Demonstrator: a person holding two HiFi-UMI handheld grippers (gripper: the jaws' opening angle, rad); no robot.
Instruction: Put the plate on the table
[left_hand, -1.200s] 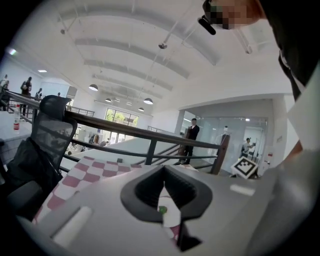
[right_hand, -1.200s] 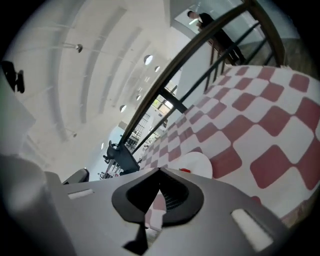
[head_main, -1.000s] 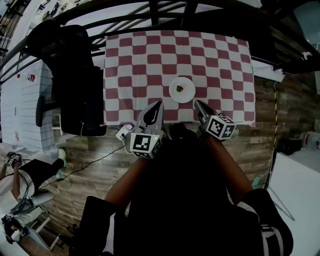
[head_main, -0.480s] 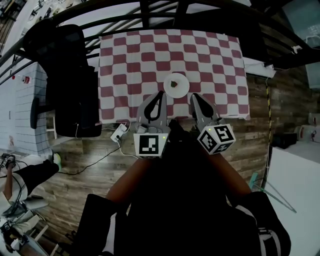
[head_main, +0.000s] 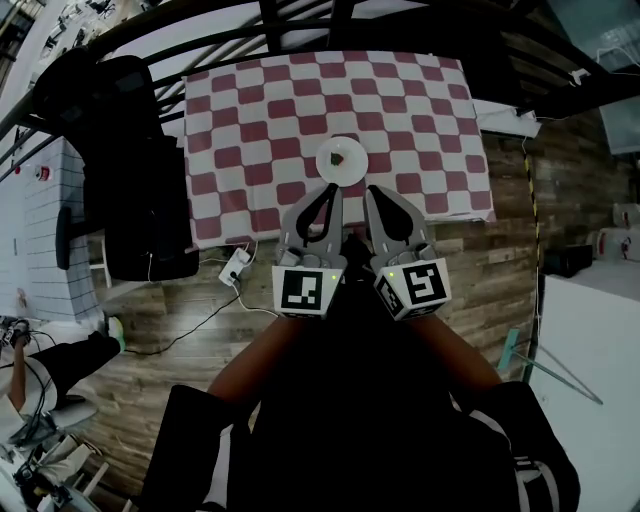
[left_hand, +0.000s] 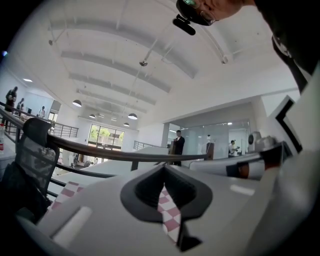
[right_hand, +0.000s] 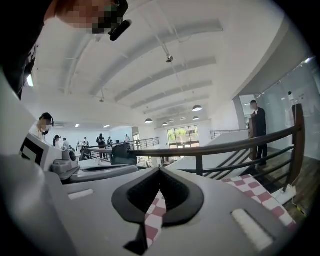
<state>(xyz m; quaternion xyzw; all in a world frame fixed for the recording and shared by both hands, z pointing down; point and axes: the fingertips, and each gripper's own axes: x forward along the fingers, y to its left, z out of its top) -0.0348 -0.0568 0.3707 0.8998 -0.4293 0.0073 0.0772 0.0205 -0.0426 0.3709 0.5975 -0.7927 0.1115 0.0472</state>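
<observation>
A small white plate (head_main: 341, 160) with a bit of green and red food on it rests on the table (head_main: 430, 110), near the front edge of its red-and-white checked cloth. Both grippers hover side by side just short of that edge, tips pointing at the plate without touching it. My left gripper (head_main: 329, 192) is shut and holds nothing. My right gripper (head_main: 373, 192) is also shut and empty. In the left gripper view the left gripper (left_hand: 164, 169) has its jaws met, with checked cloth showing past them. The right gripper view shows the right gripper (right_hand: 160, 172) the same way.
A black office chair (head_main: 140, 170) stands at the table's left side. A white power strip (head_main: 237, 267) with a cable lies on the wooden floor below the table's front left corner. A dark railing (head_main: 300, 20) runs behind the table.
Both grippers have drawn closer together and nearer the plate; the right one moved left. The head view has shifted, so the table sits a little higher and further left.
</observation>
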